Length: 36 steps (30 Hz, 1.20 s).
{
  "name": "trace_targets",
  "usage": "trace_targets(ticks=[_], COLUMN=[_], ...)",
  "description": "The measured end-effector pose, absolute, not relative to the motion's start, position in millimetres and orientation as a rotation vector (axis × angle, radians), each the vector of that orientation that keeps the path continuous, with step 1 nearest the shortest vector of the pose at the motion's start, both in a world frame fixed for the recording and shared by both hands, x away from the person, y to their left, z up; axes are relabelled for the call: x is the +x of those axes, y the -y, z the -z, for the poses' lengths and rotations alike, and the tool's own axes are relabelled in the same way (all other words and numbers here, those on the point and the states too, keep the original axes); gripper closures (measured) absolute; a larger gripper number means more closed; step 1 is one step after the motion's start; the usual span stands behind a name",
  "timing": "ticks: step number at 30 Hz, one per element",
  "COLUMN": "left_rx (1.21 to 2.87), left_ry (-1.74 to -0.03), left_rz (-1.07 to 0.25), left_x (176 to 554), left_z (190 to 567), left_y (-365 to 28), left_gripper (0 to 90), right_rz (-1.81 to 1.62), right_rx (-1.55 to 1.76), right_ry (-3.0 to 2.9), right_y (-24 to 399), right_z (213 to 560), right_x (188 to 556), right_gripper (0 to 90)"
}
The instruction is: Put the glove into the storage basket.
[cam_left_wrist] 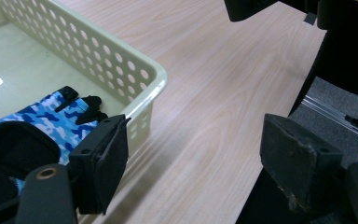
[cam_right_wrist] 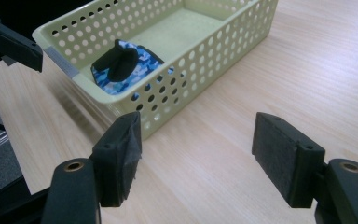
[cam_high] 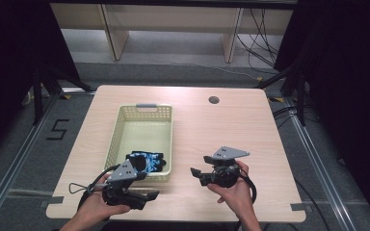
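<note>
1. The blue camouflage cloth glove [cam_high: 147, 161] lies inside the pale yellow plastic basket with holes [cam_high: 117, 132], at its near end. That job looks done.
2. The left gripper [cam_high: 144, 198] is wide apart and holds nothing.
3. The right gripper [cam_high: 198, 172] is wide apart and empty too.
4. The high view shows both hands near the wooden table [cam_high: 231, 125] edge. The right gripper view shows the glove's black palm.

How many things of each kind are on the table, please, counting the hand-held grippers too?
Baskets: 1, the pale yellow basket.
Gloves: 1, the blue camouflage glove inside it.
Grippers: 2, the left gripper and the right gripper, both open.
Total: 4.
</note>
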<state>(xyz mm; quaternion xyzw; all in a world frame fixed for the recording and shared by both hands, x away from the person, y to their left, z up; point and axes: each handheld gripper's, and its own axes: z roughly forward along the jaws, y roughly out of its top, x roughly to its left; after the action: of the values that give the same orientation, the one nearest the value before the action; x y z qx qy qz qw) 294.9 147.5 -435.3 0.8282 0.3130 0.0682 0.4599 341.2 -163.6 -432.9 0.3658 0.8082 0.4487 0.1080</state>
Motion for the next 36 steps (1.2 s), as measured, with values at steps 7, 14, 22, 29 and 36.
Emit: trace_targets(ticks=[7,14,22,29,36], left_rx=[2.037,2.072,2.045,2.061,2.090], left_ry=[-0.752,-0.733,-0.723,-0.708,-0.731], left_rz=[-0.169,-0.160,-0.141,-0.134,-0.120], left_x=[292,288,284,282,279], left_z=[440,446,454,460,472], left_y=[-146,-148,-149,-150,-152], left_gripper=[23.4,21.3,18.8,18.3,18.3], right_rz=[-1.347,-1.345,-1.360,-1.366,-1.372], right_rx=[1.078,1.075,1.071,1.083,1.123], right_ry=[-2.366,-2.372,-2.378,-2.369,-2.372], right_y=[171,172,174,181,189], right_z=[436,434,439,445,455], right_x=[335,324,315,310,304], right_gripper=[34.0,31.2,27.2,24.8,24.9])
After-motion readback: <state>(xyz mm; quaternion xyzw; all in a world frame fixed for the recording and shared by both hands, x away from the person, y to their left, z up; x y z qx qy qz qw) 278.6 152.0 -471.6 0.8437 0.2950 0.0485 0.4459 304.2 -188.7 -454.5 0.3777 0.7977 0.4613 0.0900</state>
